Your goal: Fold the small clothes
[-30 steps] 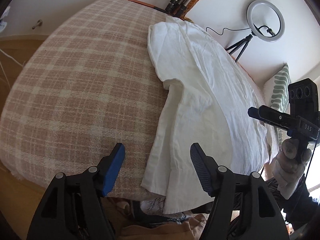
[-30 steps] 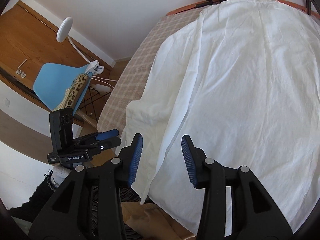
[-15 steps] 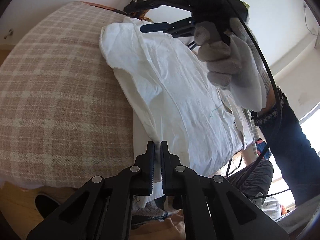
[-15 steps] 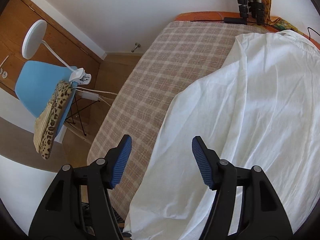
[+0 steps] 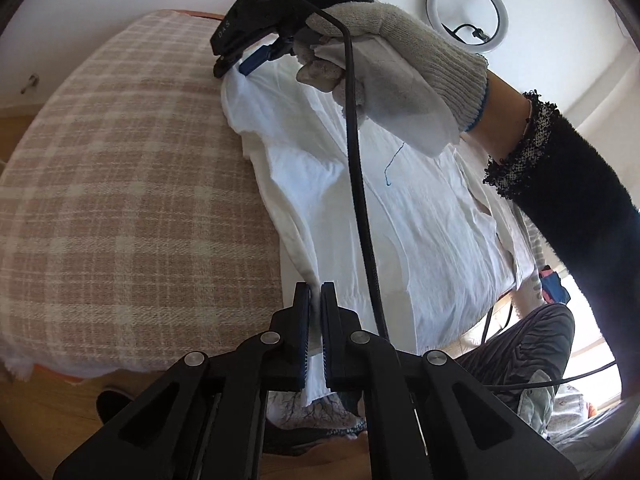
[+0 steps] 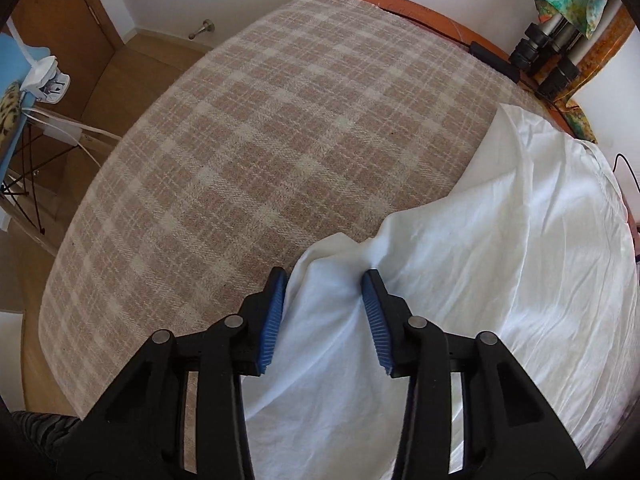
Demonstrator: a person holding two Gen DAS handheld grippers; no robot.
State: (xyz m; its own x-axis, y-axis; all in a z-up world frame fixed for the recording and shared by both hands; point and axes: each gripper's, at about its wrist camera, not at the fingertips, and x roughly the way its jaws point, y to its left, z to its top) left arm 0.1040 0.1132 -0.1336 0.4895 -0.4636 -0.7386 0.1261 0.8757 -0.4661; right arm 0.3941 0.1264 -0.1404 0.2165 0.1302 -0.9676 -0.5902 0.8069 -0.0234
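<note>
A white shirt (image 5: 408, 216) lies spread on a pink plaid blanket (image 5: 132, 184) over a table. My left gripper (image 5: 315, 300) is shut on the shirt's near hem edge at the table's front. My right gripper (image 6: 326, 280) is open, its blue pads either side of a raised fold of the shirt (image 6: 500, 264) at its left edge. In the left wrist view the right gripper (image 5: 244, 66) shows at the shirt's far corner, held by a gloved hand (image 5: 400, 56).
A ring light (image 5: 466, 14) stands at the back right. Tripod legs and a coloured cloth (image 6: 560, 36) sit at the table's far edge. A blue chair (image 6: 12, 96) stands on the left. The plaid blanket (image 6: 256, 140) is bare left of the shirt.
My left gripper closed on the shirt's hem. My right gripper moved across to the shirt's far left part and now straddles a fold of it, jaws narrower than before.
</note>
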